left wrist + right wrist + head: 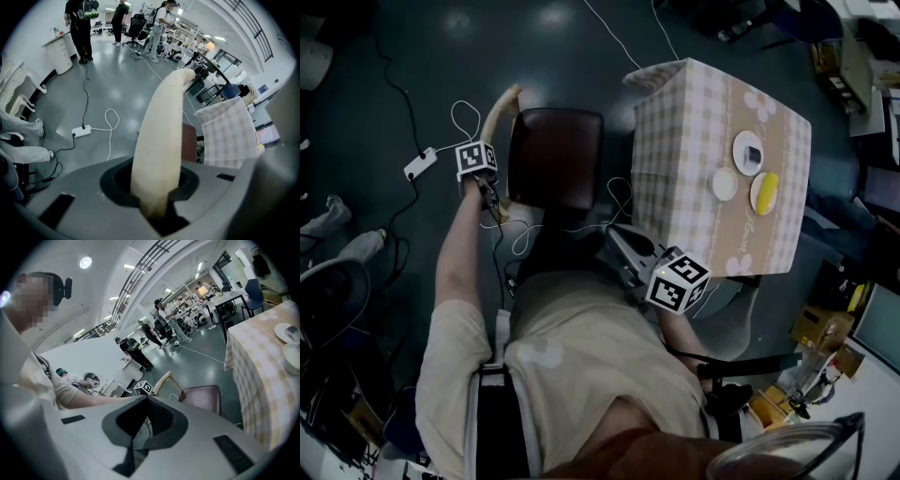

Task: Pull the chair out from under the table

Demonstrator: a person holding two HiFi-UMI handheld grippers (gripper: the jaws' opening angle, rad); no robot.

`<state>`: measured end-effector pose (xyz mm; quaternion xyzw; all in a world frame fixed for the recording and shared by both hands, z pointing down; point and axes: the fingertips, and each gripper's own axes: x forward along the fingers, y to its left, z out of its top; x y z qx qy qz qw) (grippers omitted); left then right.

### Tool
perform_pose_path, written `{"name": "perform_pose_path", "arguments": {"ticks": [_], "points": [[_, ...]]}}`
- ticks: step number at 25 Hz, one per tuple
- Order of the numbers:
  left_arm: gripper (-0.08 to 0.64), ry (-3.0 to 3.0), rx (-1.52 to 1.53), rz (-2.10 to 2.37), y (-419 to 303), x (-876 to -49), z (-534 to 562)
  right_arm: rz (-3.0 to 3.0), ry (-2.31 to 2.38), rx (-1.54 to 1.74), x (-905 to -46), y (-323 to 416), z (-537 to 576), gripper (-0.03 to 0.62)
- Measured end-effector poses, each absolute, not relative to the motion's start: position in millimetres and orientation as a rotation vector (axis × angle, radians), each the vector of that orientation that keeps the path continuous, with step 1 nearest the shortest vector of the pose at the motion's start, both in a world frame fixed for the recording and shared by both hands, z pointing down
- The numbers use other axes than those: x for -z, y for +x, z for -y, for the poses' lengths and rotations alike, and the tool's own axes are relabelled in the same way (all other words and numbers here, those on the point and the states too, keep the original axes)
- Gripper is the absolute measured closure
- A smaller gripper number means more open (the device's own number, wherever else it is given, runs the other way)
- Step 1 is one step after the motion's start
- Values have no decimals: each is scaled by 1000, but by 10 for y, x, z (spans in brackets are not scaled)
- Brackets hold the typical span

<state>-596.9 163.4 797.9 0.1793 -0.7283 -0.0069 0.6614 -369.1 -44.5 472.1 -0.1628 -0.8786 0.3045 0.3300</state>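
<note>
The left gripper [157, 202] is clamped on the cream wooden back rail [161, 136] of the chair [555, 157], the rail running up between its jaws. The chair's dark red seat stands on the grey floor just beside the table [684, 141], close to the hanging edge of its checked cloth. The right gripper [147, 426] is held near the person's waist, by the table's near corner, jaws pressed together with nothing in them. 3 small dishes [750, 152] sit on the tabletop.
</note>
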Motion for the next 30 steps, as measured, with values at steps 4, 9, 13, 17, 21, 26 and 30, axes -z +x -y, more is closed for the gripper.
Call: {"name": "perform_pose_path", "arguments": {"ticks": [4,9,13,17,21,26,30], "points": [[463,396,19,1653,-5990,-7988,-1714,2296,-429,-788,-4719,-3686,439,583],[463,387,25,1658,-6031,-8023,-1791,2296,-419,-778,-4730,-3689,442,583],[463,381,33,1664,-6036,-8038,-1850,2289,-421,-774,-4741,-3698,427,583],[463,374,38,1669,-6046,-8031,-1939,2284,-432,-765,-4735,-3726,392,583],[463,371,39,1671,-6054,-8053,-1985,2279,-435,-768,-4763,-3754,385,583],[463,364,48,1663,-6029,-8074,-2084,2268,-452,-754,-4754,-3797,358,583],[463,379,51,1655,-6066,-8120,-2112,2260,-429,-766,-4804,-3791,371,583]]}}
